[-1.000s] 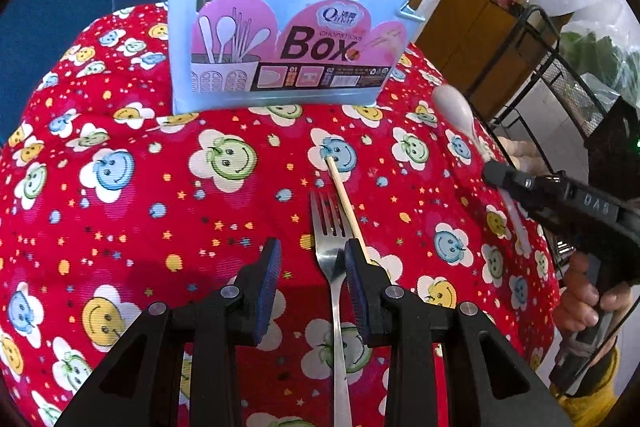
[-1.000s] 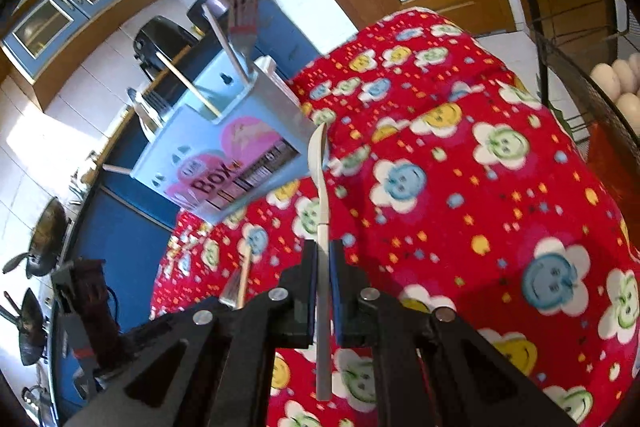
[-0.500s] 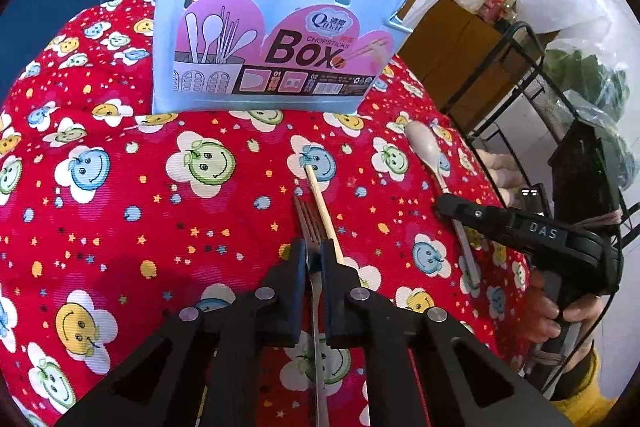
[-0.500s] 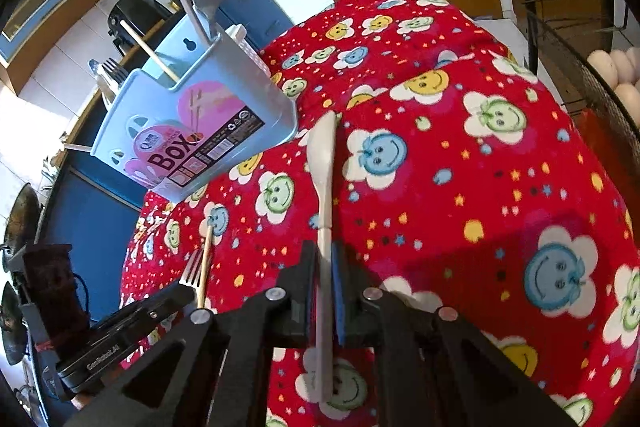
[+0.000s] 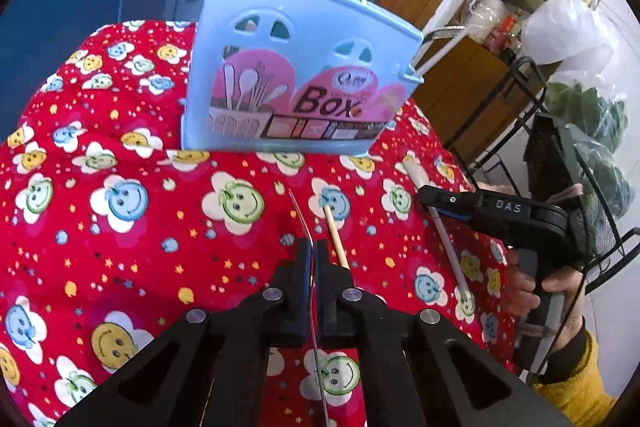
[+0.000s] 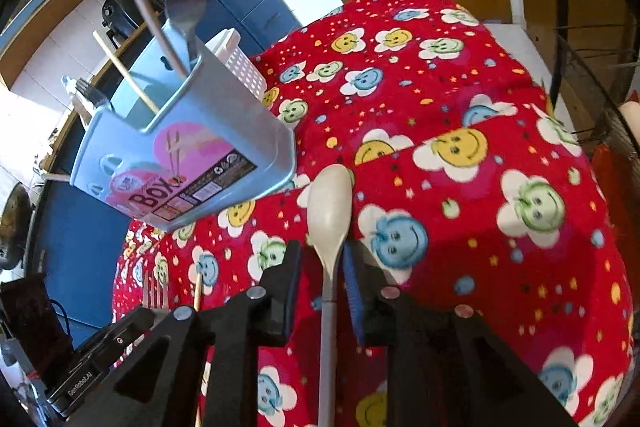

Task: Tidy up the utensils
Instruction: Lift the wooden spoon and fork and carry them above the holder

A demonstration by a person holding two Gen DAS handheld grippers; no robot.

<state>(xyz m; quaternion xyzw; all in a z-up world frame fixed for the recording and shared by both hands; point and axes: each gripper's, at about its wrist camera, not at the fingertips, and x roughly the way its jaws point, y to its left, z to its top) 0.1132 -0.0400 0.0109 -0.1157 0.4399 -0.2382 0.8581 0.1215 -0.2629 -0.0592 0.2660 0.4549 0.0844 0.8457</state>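
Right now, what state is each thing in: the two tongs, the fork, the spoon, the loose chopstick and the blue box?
Left tongs: shut on the fork.
Fork: gripped, turned on edge.
Right tongs: open, straddling the spoon.
Spoon: lying on the cloth, not gripped.
Chopstick: lying loose on the cloth.
Blue box: upright, holding forks and chopsticks.

A red smiley cloth (image 5: 120, 227) is covering the table, a wire rack (image 5: 532, 99) is standing beside it, and blue cabinets (image 6: 248, 3) are standing behind
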